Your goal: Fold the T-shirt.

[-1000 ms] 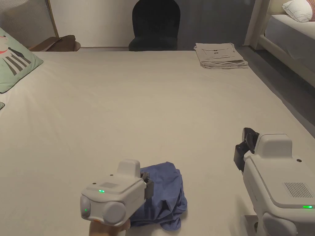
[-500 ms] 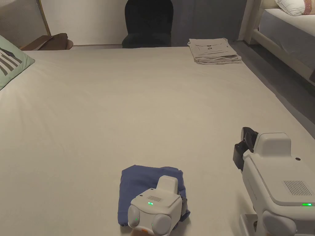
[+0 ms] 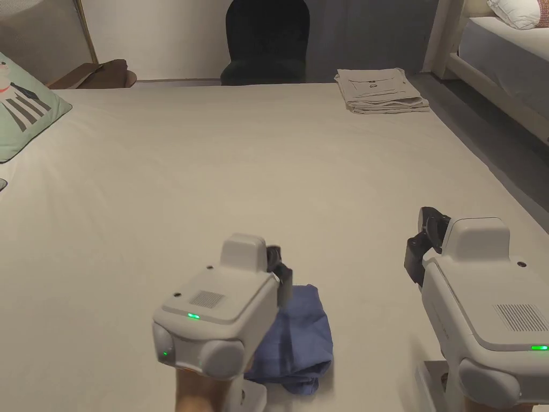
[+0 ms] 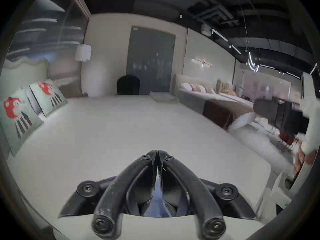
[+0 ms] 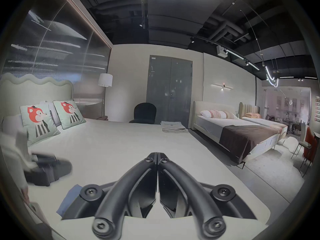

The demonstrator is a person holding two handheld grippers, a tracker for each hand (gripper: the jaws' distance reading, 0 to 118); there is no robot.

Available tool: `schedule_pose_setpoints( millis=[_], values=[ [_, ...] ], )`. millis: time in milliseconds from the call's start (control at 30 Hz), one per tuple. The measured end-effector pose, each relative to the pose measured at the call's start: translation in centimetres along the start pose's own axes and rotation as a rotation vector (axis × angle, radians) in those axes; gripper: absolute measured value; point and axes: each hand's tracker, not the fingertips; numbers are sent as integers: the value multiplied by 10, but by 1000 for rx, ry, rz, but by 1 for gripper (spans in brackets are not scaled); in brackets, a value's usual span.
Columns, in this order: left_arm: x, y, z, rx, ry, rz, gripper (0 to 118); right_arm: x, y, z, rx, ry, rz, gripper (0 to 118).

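A blue T-shirt (image 3: 303,343) lies crumpled on the white bed (image 3: 241,177), near its front edge. My left gripper (image 3: 281,268) hovers over the shirt's left part and hides it; its jaws point away from me. In the left gripper view the jaws (image 4: 157,154) meet at the tips with nothing between them, and blue cloth (image 4: 156,204) shows through the gap lower down. My right gripper (image 3: 426,236) is shut and holds nothing, a good way right of the shirt. The right gripper view has its shut jaws (image 5: 157,155), the T-shirt (image 5: 69,198) and the blurred left gripper (image 5: 46,162).
A stack of folded beige clothes (image 3: 381,91) sits at the bed's far right corner. A green printed pillow (image 3: 27,115) lies at the left edge. A black chair (image 3: 267,43) stands behind the bed. The bed's right edge drops to the floor; another bed (image 3: 504,48) stands beyond.
Half a second ago the left gripper was low over the shirt's near side; now it is higher and farther forward. The shirt looks more bunched. The right gripper has barely moved.
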Motion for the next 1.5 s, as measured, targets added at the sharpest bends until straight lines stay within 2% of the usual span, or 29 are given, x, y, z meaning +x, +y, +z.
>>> schedule_pose_setpoints(
  millis=[233, 433, 900, 1067, 1200, 1500],
  values=[
    [-49, 32, 35, 165, 190, -90, 0, -19, 10, 1, 29, 31, 9, 0],
    [-92, 34, 56, 211, 330, -59, 0, -34, 14, 0, 47, 59, 22, 0],
    [-110, 31, 61, 212, 368, -27, 0, -52, 11, -5, 33, 96, 33, 0],
    [-110, 28, 60, 202, 363, -23, 0, -70, -27, -26, -133, 152, 1, 0],
    [-112, 24, 60, 188, 359, -17, 0, -91, -69, -43, -275, 187, 26, 0],
    [-116, 8, 55, 140, 346, 2, 0, -120, -141, -64, -547, 223, 19, 0]
  ],
)
